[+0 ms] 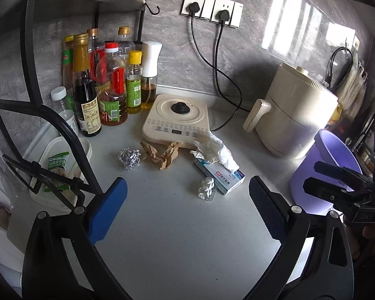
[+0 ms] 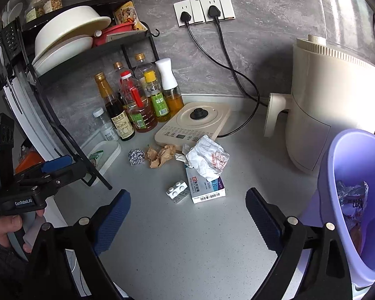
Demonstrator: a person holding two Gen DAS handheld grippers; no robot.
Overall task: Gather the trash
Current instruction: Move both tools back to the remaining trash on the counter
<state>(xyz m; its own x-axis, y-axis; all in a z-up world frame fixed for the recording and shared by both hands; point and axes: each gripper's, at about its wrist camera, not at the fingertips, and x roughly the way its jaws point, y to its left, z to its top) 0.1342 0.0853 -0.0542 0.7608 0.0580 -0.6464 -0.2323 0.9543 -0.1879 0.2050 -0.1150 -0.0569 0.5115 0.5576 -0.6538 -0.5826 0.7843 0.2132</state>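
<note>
Five pieces of trash lie on the counter (image 1: 177, 225) ahead of you, in front of the kettle base (image 1: 177, 117): a foil ball (image 1: 130, 158) on the left, crumpled brown paper (image 1: 161, 156) just beside it, a crumpled white wrapper (image 1: 217, 152) lying partly on a medicine box (image 1: 221, 176), and a white blister pack (image 1: 207, 187) touching the box's near left corner. From your right wrist the same row shows as foil ball (image 2: 136, 156), brown paper (image 2: 161, 156), wrapper (image 2: 207, 158), box (image 2: 207, 190) and blister pack (image 2: 177, 191).

Your left gripper (image 1: 187, 210) hangs above bare counter with its jaws spread wide and nothing between them; the blister pack and box sit just beyond the gap. Your right gripper (image 2: 187, 218) is likewise gaping and empty, also over bare counter short of the box.

The purple bin (image 2: 337, 175) stands at your right, beside the cream air fryer (image 2: 332, 100), and already holds crumpled foil-like packaging (image 2: 352, 195). In the left view the bin (image 1: 310, 172) sits behind your right gripper's body (image 1: 337, 185).

Sauce bottles (image 1: 107, 87) cluster at the back left under a black rack (image 2: 87, 37), with a lidded plastic tub (image 1: 60, 172) near them.
</note>
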